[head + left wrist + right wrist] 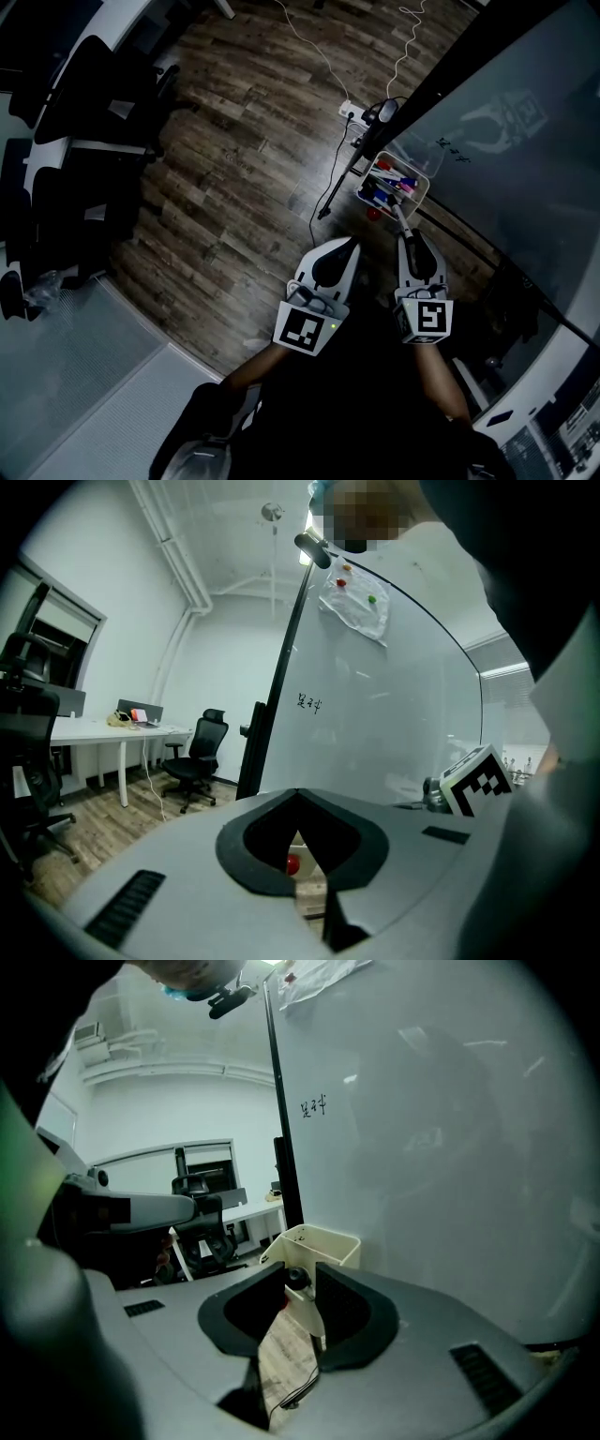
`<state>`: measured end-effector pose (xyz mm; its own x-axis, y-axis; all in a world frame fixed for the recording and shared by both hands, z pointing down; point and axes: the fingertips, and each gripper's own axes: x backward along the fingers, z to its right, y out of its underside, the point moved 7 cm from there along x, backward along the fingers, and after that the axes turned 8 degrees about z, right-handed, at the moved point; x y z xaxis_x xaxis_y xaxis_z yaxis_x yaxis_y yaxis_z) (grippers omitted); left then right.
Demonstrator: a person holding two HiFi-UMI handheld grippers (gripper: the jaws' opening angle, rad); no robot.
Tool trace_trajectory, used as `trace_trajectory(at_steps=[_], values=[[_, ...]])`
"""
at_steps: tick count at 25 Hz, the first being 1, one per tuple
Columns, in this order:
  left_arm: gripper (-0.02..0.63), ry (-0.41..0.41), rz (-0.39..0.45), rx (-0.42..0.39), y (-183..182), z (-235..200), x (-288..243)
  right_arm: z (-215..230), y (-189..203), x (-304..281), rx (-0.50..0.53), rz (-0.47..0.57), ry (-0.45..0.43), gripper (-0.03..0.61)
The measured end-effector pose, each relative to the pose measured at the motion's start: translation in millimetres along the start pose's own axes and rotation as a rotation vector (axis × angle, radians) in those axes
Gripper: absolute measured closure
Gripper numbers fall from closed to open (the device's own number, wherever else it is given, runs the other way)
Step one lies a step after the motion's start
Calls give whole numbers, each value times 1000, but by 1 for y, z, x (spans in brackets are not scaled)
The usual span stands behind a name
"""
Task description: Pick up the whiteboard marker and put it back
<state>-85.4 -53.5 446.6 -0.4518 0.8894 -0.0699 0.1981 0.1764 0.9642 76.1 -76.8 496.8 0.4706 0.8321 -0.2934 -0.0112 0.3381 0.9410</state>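
A whiteboard marker (401,222) with a white body and a black end (298,1282) sticks out from between the jaws of my right gripper (406,236), which is shut on it. It points at a cream-white basket (418,178) that holds several markers and hangs low beside the whiteboard (511,122). In the right gripper view the basket (323,1240) stands just beyond the right gripper (300,1288). Left of it, my left gripper (351,244) hangs over the wooden floor, shut and holding nothing. In its own view the left gripper (298,797) has its jaw tips touching.
A red thing (374,214) lies on the floor below the basket and shows again, the same red thing (292,863), through the left jaws. A power strip (354,112) with cables lies near the board's black stand. Office chairs (89,98) and desks stand at the left.
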Motion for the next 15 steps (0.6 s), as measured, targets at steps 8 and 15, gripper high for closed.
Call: trace_trajectory(at_steps=[8,15], values=[[606,1,-1,0,1,-5,3,-1,-1,-1,7,14,37,488],[606,7,0,-5,3,-7,6,-1,-3,1,13,32,50,494]])
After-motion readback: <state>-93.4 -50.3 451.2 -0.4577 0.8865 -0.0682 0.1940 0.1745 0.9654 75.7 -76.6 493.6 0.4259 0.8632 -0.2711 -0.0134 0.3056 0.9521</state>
